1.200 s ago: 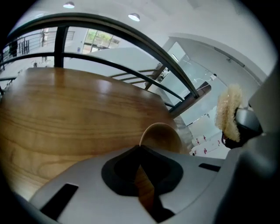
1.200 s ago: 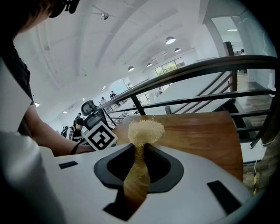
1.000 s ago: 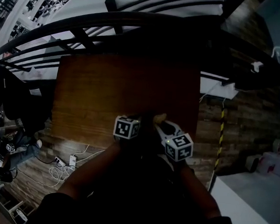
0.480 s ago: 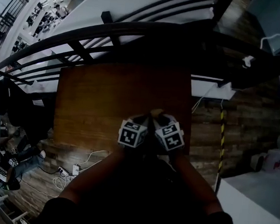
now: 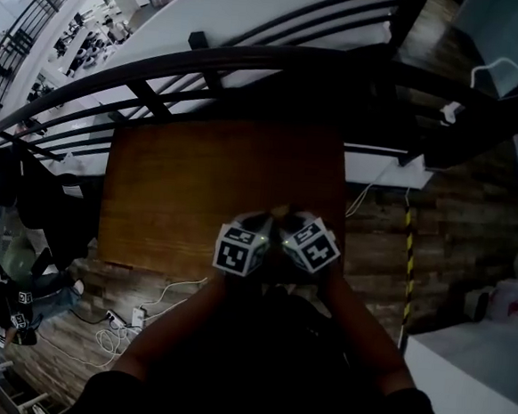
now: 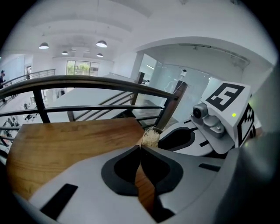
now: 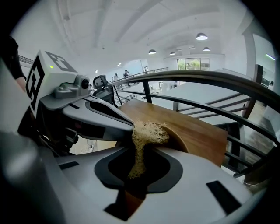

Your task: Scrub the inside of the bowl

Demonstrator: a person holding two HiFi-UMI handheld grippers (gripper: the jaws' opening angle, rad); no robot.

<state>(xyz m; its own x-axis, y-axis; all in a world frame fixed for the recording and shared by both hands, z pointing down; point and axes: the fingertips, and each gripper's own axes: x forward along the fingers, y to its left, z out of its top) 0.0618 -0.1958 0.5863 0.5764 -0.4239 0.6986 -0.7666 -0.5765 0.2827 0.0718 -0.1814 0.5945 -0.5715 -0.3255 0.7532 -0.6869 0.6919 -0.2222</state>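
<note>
Just above the brown wooden surface [image 5: 216,189], the small dark-brown wooden bowl [image 7: 177,138] shows only as a curved rim, so whether it is clean cannot be told. The left gripper [image 6: 140,147] is closed, seemingly pinching that rim. The right gripper [image 7: 141,145] is clamped on a straw-coloured fibrous scrubber [image 7: 149,132], whose tuft sits inside the bowl. Scrubbing looks under way. Next, the tuft needs pressing and sweeping round the wall while the bowl is held steady.
</note>
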